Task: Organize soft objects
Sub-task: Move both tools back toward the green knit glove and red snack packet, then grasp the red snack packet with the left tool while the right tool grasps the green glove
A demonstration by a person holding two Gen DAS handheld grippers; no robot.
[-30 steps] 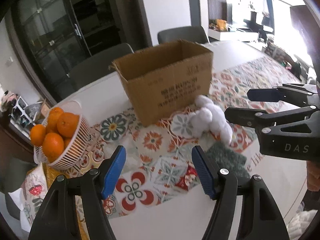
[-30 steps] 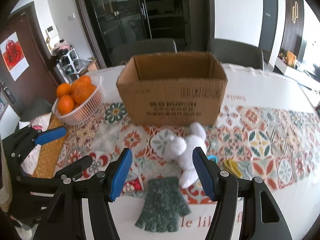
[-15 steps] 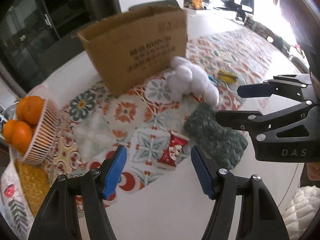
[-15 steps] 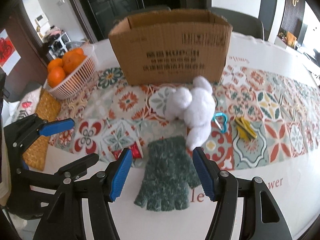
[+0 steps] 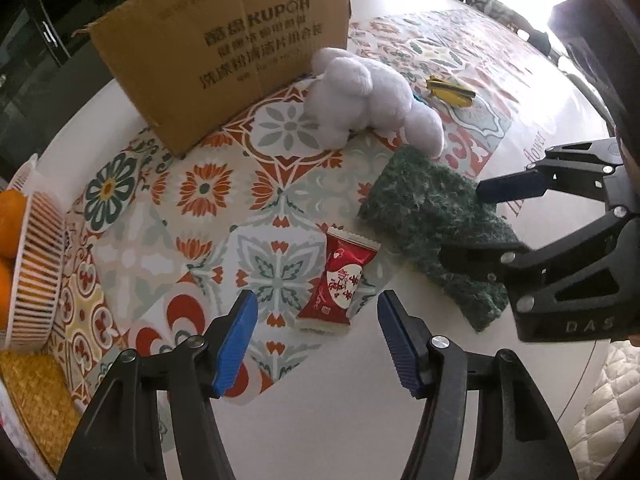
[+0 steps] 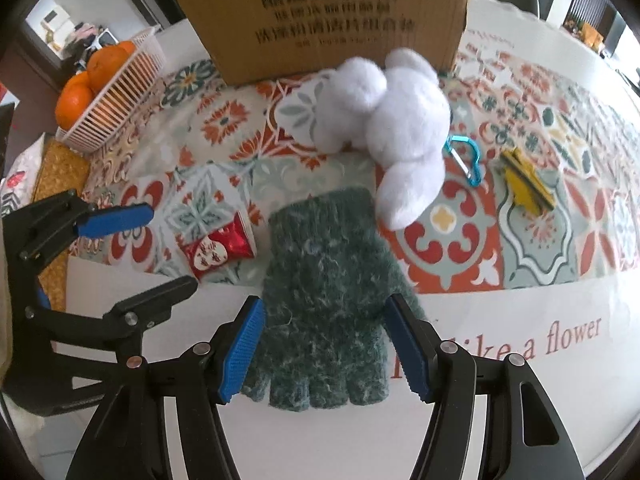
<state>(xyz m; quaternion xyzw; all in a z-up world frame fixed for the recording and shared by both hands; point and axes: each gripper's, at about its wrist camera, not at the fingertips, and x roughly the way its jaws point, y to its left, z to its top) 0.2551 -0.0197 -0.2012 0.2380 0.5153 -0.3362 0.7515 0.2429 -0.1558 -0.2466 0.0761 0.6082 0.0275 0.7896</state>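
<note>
Hovering above the green knitted glove, the right gripper has its blue pads spread, one on each side of the glove's finger end, neither pressing. Glove lies flat, long axis running from its stubby fingers under the gripper to its cuff, which points toward the cardboard box. White plush toy rests between glove cuff and box, one limb just beside the cuff. Left gripper is also spread, its jaws having just narrowed slightly, with nothing pinched; it hangs over a red snack packet beside the glove, on the fruit basket side. Judgement: the right gripper is the nearer to the glove; closing across its width looks the likely next step.
</note>
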